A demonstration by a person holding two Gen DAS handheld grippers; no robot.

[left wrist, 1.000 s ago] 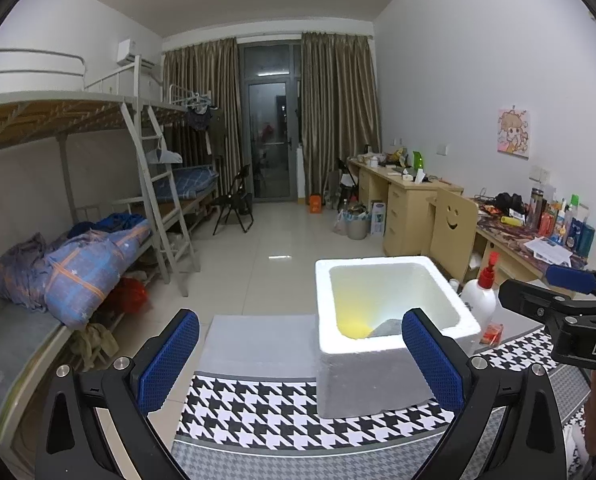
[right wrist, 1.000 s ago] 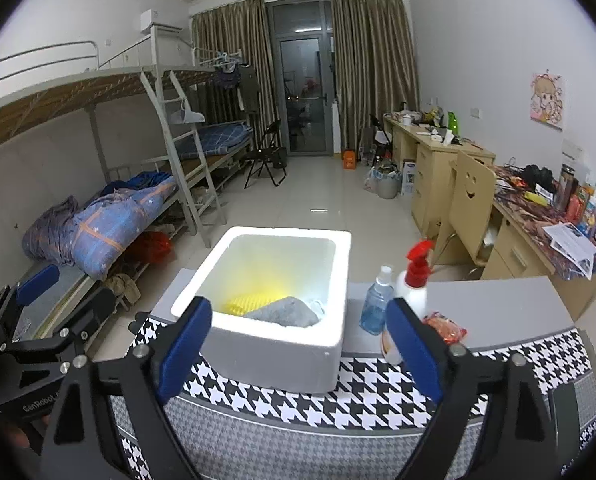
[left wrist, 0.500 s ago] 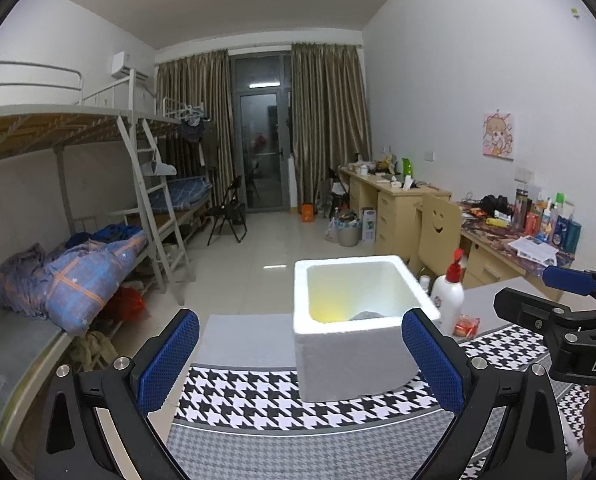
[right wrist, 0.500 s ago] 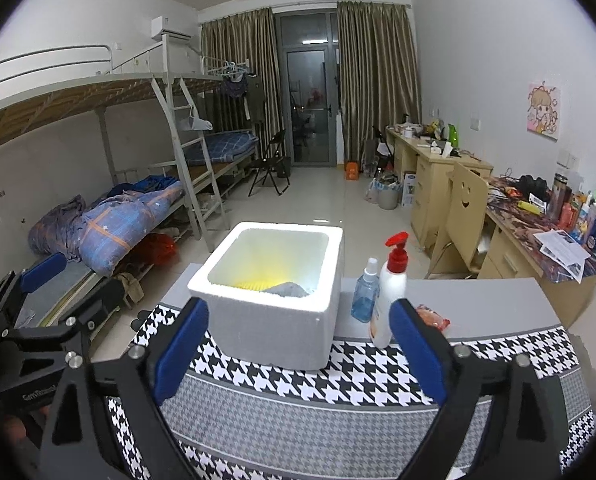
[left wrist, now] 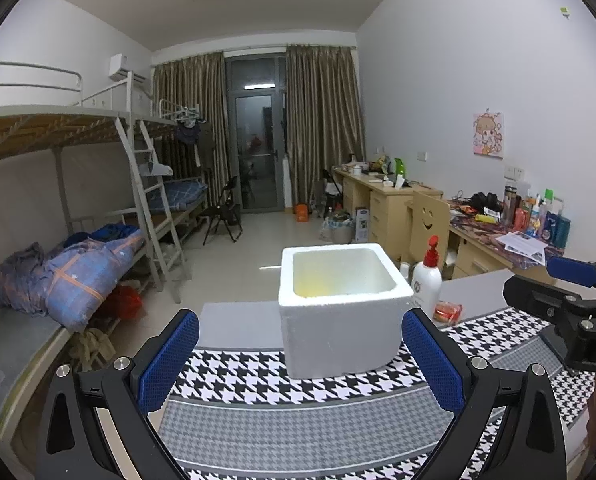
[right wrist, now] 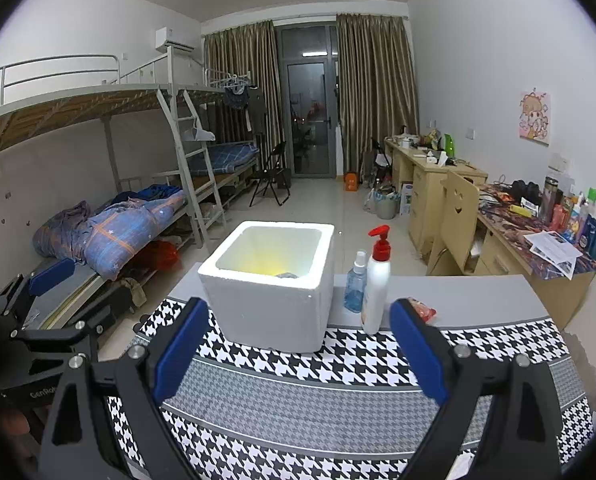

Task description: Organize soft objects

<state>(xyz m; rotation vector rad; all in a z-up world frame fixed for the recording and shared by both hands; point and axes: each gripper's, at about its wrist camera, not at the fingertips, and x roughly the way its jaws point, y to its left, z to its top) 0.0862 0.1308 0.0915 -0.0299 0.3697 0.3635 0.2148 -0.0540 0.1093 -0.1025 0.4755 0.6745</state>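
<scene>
both the left gripper point(left wrist: 299, 358) and right gripper point(right wrist: 298, 350) hang spread and empty above the houndstooth cloth point(right wrist: 337, 400), short of the foam box point(right wrist: 274, 304) where a grey soft item point(right wrist: 286, 275) lies on something yellow, so the packing looks done, with no further soft piece in view to fetch.

Red-capped pump bottle point(right wrist: 375, 285), white; blue spray bottle point(right wrist: 355, 282) just beside it; red packet point(right wrist: 422, 307); houndstooth cloth point(right wrist: 377, 364); bunk bed point(right wrist: 98, 120).
</scene>
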